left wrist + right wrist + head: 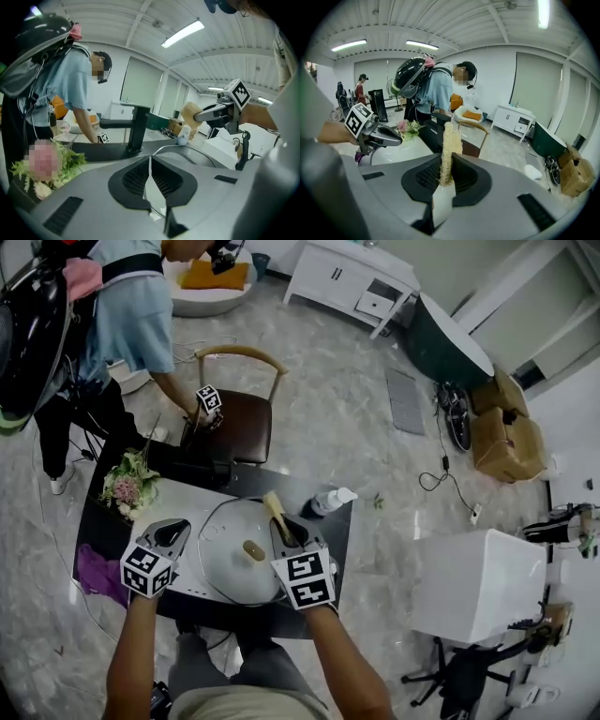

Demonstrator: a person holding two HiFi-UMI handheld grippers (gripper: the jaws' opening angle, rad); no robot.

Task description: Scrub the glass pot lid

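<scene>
Glass pot lid [234,579] lay dome-up on the counter [248,482], toward its near edge, knob uppermost. My left tongs [178,531] were closed on the lid's left rim, in my judgement to stop it sliding under pressure. My right tongs [284,529] were clamped on a straw-coloured fibre scrubber [276,506], its free end projecting past the lid's far right rim; contact with the glass could not be confirmed. A white bottle [330,501] stood by the far right corner and flowers [129,486] at the far left corner, both clear of the work.
</scene>
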